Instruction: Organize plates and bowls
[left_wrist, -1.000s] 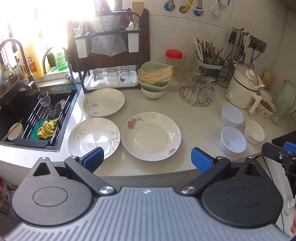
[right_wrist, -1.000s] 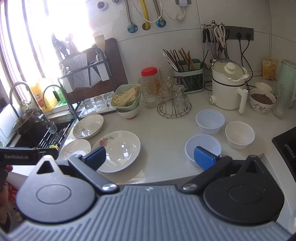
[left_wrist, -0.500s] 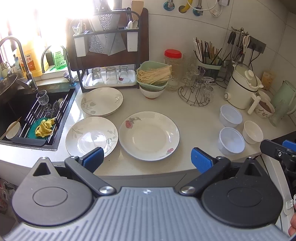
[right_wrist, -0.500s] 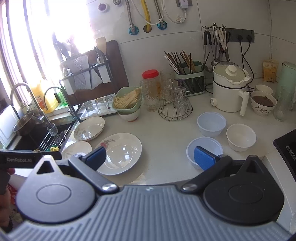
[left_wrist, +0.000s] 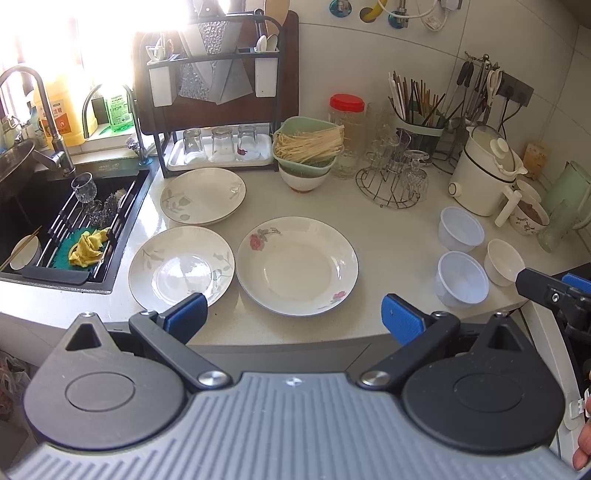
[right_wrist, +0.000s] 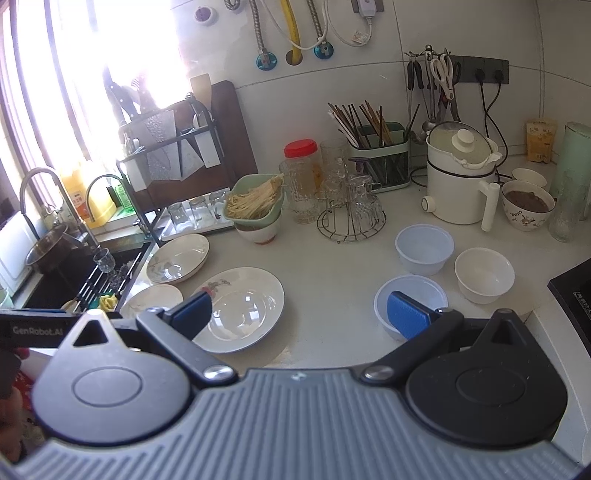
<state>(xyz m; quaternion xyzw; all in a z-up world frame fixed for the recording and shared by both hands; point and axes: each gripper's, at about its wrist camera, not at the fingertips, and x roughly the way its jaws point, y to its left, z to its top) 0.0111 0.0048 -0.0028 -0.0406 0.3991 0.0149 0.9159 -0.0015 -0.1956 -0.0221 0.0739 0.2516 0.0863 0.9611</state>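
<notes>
Both my tools are spread wide and carry nothing: the left gripper (left_wrist: 293, 315) hangs over the front edge of the counter (left_wrist: 388, 236), the right gripper (right_wrist: 299, 314) likewise. Over the last second the whole scene has slid only a little in both views, the plates drifting slightly left in my left camera and the bowls sinking a touch in my right. So I have been settling and taking aim, not working; nothing on the counter has been touched yet.

Nearest my left tool lie the rose plate (left_wrist: 297, 265) and, just beside it toward the sink (left_wrist: 55, 221), a leaf plate (left_wrist: 181, 267). Behind that sits a second leaf plate (left_wrist: 203, 195), close to the dish rack (left_wrist: 218, 110).

Nearest my right tool is a clear bowl (right_wrist: 410, 306), partly hidden behind my right finger. Behind it stand another clear bowl (right_wrist: 424, 248) and a white bowl (right_wrist: 484, 274), all apart from one another.

Farther back stand the glass stand (right_wrist: 349, 214) and the white cooker (right_wrist: 461, 177), which I mean to leave alone.

My guess is that stacking comes next: plates on the left, bowls nested on the right.
</notes>
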